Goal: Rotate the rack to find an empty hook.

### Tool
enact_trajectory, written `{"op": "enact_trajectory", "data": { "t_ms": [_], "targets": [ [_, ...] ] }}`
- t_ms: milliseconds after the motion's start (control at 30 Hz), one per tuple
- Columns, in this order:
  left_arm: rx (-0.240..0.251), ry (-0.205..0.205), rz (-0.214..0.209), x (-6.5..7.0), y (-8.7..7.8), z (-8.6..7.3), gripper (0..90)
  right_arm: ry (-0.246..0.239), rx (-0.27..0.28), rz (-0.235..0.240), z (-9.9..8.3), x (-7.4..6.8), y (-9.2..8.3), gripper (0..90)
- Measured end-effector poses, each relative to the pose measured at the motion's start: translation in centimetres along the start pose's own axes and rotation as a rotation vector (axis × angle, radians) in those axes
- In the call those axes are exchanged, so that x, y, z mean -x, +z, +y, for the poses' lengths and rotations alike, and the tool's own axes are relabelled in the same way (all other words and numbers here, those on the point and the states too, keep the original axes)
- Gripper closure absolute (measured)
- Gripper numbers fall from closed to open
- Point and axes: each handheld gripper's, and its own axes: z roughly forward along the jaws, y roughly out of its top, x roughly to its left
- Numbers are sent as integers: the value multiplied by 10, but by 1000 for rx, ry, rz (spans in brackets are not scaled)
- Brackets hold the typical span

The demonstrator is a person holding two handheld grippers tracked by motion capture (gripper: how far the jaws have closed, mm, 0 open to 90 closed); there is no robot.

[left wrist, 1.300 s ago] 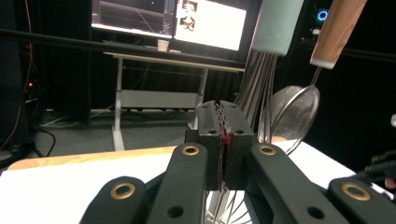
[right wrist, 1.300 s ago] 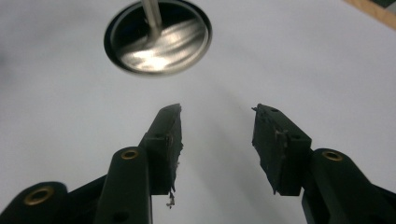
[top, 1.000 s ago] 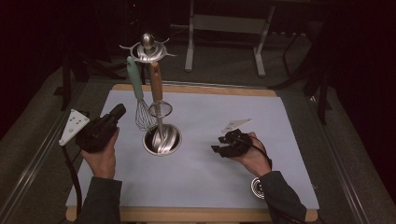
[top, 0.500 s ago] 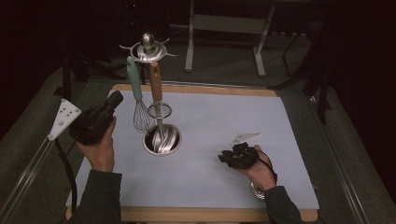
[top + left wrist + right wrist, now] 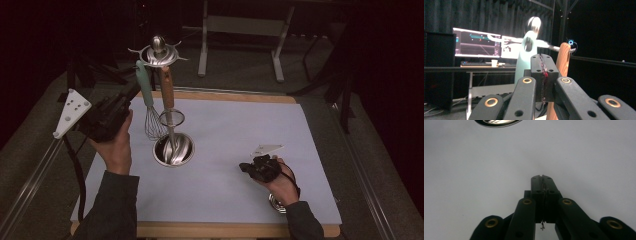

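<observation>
A chrome utensil stand (image 5: 172,150) rises from the grey mat. A teal-handled whisk (image 5: 145,90) and a wooden-handled utensil (image 5: 166,90) hang from its top. My left gripper (image 5: 131,96) is raised at the stand's left, its tips by the teal handle (image 5: 526,55). Its jaws (image 5: 542,60) have just been closing the last bit and are shut on nothing, with the wooden handle (image 5: 562,57) just behind. My right gripper (image 5: 245,167) sits low over the mat at the front right. Its jaws (image 5: 542,178) have just been closing and are shut, nothing between them.
The grey mat (image 5: 240,125) lies on a wooden board. A small round metal piece (image 5: 277,202) rests by the right wrist near the front edge. The stand's chrome base (image 5: 497,122) shows at the top of the right gripper view. Monitors (image 5: 476,42) glow far off.
The left hand has lifted its gripper up toward the hanging teal handle. The right hand has drawn back toward the front edge and sunk a little.
</observation>
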Motion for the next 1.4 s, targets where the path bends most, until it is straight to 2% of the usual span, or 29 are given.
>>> {"op": "enact_trajectory", "data": {
  "t_ms": [233, 467, 667, 833, 1400],
  "targets": [
    [24, -10, 4, 1, 9, 10, 900, -11, 9, 4, 2, -2, 0, 864],
    [6, 16, 23, -3, 16, 16, 900, -16, 14, 2, 1, -1, -1, 846],
    [13, 22, 33, -5, 17, 17, 900, -23, 19, 1, 1, -2, -2, 845],
    [6, 30, 67, -8, 18, 17, 900, -16, 27, -5, 1, -1, -4, 840],
    [-12, 32, 126, -19, 27, 21, 900, -5, 41, -10, -2, 4, -7, 840]
  ]
}}
